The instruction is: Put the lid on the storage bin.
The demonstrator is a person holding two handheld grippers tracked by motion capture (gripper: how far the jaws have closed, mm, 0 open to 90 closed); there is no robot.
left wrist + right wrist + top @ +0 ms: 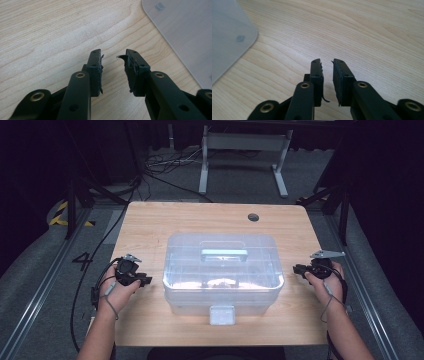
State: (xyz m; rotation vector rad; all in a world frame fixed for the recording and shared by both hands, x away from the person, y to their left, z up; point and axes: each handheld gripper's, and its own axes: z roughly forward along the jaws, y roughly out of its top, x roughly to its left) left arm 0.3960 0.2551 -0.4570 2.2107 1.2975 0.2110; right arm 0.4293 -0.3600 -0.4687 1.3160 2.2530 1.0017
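At the left of the high view the left gripper (141, 280) sits low over the table (150, 225), its jaws pointing right toward the clear plastic box (222, 270) that stands in the middle of the frame. In the left gripper view the jaws stand partly apart with nothing between them, bare wood showing through the gap, and a rounded corner of the box (185, 32) fills the upper right of that frame, so the box lies ahead and to the right of this gripper, near but not touching. The box's long side runs left to right across the high view, with a pale handle (224, 253) on its lid and a latch (222, 314) on the near wall. At the right, the right gripper (300, 269) points left at the box's other end; its jaws (327, 75) are open by a narrower gap and empty, the box corner (229, 35) at upper left. Both hands look about equally near. The table is light wood; beyond it lie grey floor, cables and a white frame.
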